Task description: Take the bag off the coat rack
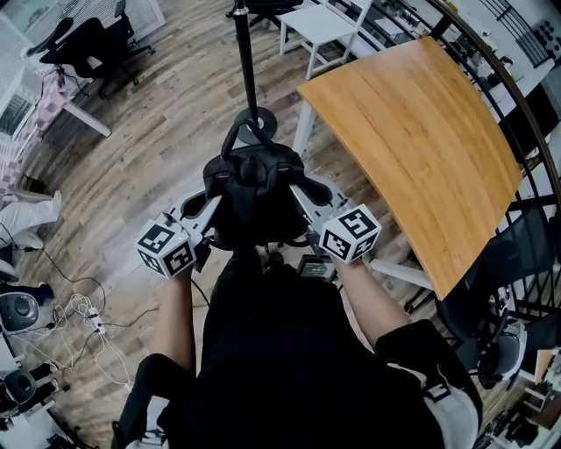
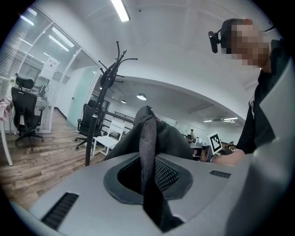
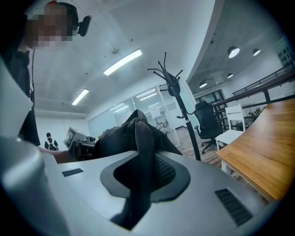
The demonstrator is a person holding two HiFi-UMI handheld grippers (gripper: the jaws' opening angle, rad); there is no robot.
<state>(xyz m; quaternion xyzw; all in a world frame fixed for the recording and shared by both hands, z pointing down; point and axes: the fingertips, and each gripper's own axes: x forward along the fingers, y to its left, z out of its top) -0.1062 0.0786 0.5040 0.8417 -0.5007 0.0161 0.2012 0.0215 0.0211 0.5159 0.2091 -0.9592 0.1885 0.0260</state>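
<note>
A black bag (image 1: 254, 200) hangs between my two grippers in front of the person's body. My left gripper (image 1: 213, 203) is shut on one of its black mesh straps (image 2: 147, 152), which runs down between the jaws (image 2: 148, 184). My right gripper (image 1: 298, 195) is shut on another strap (image 3: 143, 156) in the same way (image 3: 140, 184). The black coat rack (image 1: 248, 70) stands just beyond the bag, its round base (image 1: 259, 131) on the floor. In both gripper views the rack (image 2: 103, 92) (image 3: 182, 108) stands apart from the bag, and its hooks are bare.
A wooden table (image 1: 421, 140) stands at the right, close to my right gripper, with a black railing behind it. A white side table (image 1: 324, 26) is behind the rack. Office chairs (image 1: 88, 44) stand far left, and cables (image 1: 79, 316) lie on the floor at left.
</note>
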